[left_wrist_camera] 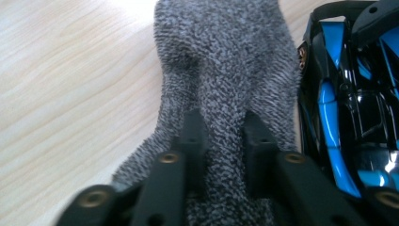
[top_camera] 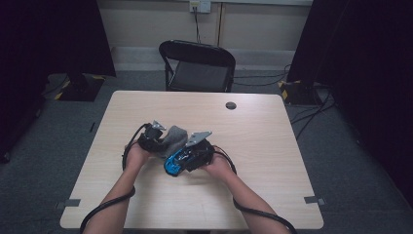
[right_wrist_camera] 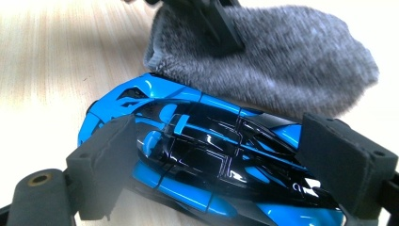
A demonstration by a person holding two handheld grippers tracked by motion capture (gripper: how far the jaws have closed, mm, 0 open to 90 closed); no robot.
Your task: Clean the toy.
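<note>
Pinching a fold of grey cloth (left_wrist_camera: 226,70) between left gripper (left_wrist_camera: 223,136) jaws, just beside blue toy car (right_wrist_camera: 207,160) on table (top_camera: 263,141); clamped across car's width by right gripper (right_wrist_camera: 226,169), cloth touching its far side.

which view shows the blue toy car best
The right gripper view: the toy car lies close-up, roof and sides sharp. The left gripper view catches one side; the high view shows it small.

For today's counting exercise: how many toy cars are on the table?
1. The blue and black toy car sits near the middle of the table, between the right gripper jaws, beside the grey cloth.
</note>
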